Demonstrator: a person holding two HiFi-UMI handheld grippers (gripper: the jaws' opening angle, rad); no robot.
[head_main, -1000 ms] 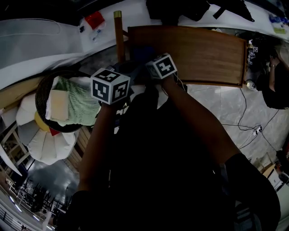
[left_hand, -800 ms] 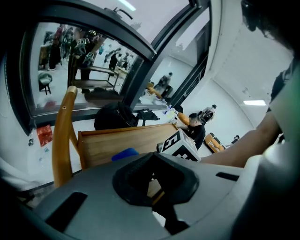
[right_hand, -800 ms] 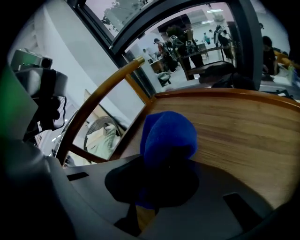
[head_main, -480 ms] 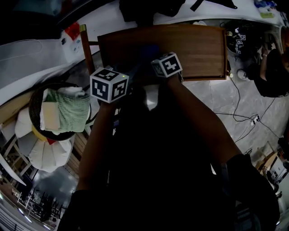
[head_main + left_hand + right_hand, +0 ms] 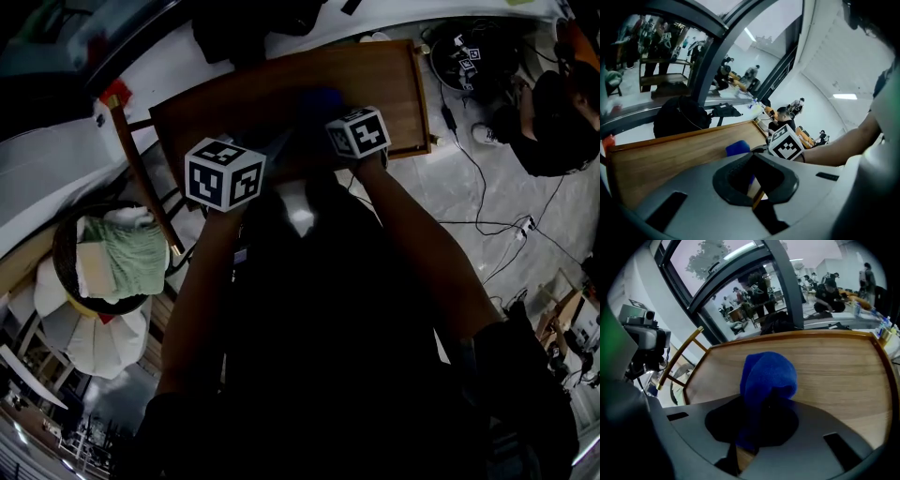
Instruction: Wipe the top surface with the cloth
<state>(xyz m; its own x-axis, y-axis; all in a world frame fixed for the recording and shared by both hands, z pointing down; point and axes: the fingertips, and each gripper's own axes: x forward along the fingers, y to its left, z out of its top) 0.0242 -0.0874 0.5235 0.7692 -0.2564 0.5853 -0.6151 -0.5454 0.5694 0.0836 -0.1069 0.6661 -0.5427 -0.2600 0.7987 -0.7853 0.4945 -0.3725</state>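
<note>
Right, the right gripper is pinching the blue cloth. The wad bulges out ahead of the jaws over the wooden top, middle of the right gripper view. Can't tell whether it's actually pressed on the wood. The left gripper looks pressed together on nothing, hovering at the near edge of the top, just beside the right one. In the head view the top sits upper centre, bare apart from the cloth.

For the wipe:
- Tilt down so the wad, not the jaw tips, takes the load.
- Use light, steady pressure.
- Make long overlapping passes with the grain, out to each rim.
- The grip is on a bunched fold and may slip, so pinch firmly.
- Hold the left gripper clear of the stroke path.
</note>
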